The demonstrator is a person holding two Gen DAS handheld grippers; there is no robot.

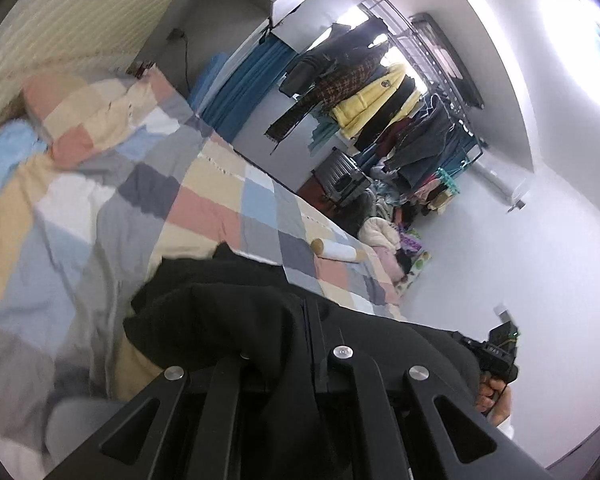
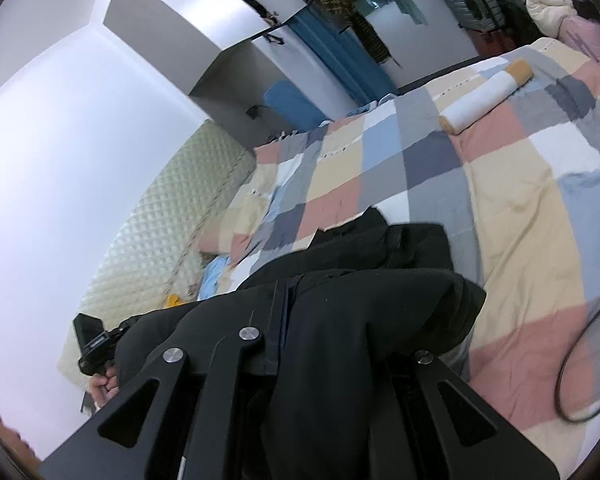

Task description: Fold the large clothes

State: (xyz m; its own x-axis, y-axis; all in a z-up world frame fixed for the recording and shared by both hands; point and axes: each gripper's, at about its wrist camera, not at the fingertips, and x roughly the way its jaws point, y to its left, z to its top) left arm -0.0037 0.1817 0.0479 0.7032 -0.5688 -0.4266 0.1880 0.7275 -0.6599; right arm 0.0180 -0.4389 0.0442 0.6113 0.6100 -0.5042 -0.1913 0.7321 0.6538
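Observation:
A large black garment [image 1: 236, 304] hangs between both grippers above a bed with a checked quilt [image 1: 204, 196]. My left gripper [image 1: 296, 344] is shut on the black cloth, which drapes over its fingers and hides the tips. My right gripper [image 2: 300, 320] is shut on the same garment [image 2: 380, 304], whose folds cover its fingers. The far end of the garment rests on the checked quilt [image 2: 500, 184]. Each view shows the other hand-held gripper at the garment's far edge: the right one in the left wrist view [image 1: 496, 352], the left one in the right wrist view [image 2: 96, 344].
A white and tan bolster [image 1: 338, 250] lies on the quilt near the foot of the bed; it also shows in the right wrist view [image 2: 486, 94]. A clothes rack [image 1: 380, 96] and a clothes pile [image 1: 384, 232] stand beyond. A quilted headboard [image 2: 156, 232] stands at the left. A black cable loop [image 2: 580, 360] lies at the right.

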